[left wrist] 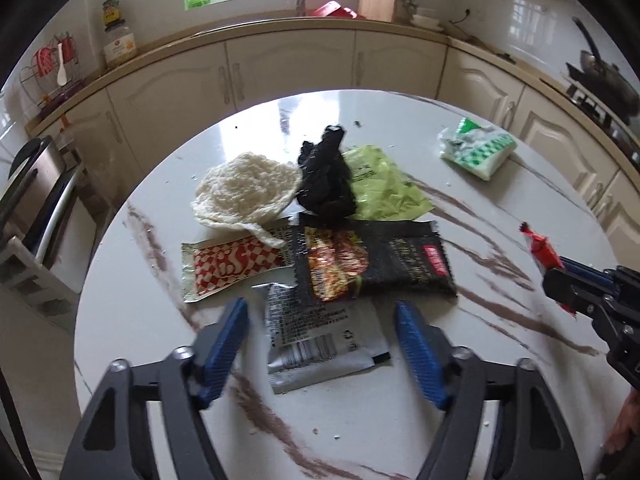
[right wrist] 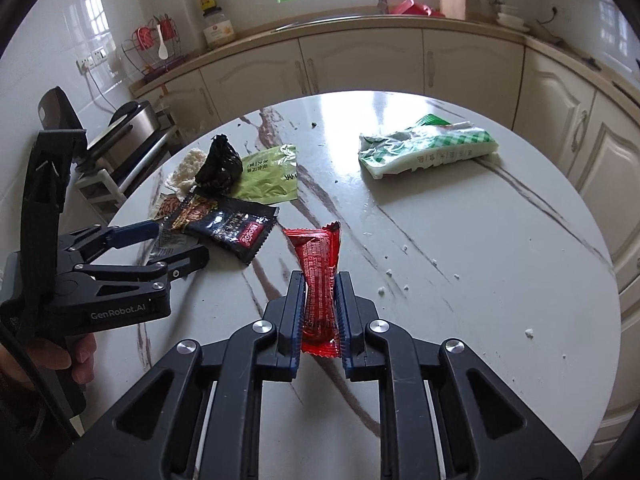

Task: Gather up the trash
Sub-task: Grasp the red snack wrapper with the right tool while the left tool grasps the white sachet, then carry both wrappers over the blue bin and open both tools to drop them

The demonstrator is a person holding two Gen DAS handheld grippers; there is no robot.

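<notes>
My left gripper hangs open low over the round marble table. A silver sachet lies flat between its blue fingers, untouched by either pad. Just beyond lie a black snack wrapper, a red-and-white checked wrapper, a white fibrous pad, a crumpled black bag and a green wrapper. My right gripper is shut on a red wrapper, held upright above the table. A green-and-white tissue pack lies at the far right.
Cream cabinets and a counter curve round the far side of the table. A metal appliance stands on a rack at the left. White crumbs dot the tabletop. A person's hand grips the left tool's handle.
</notes>
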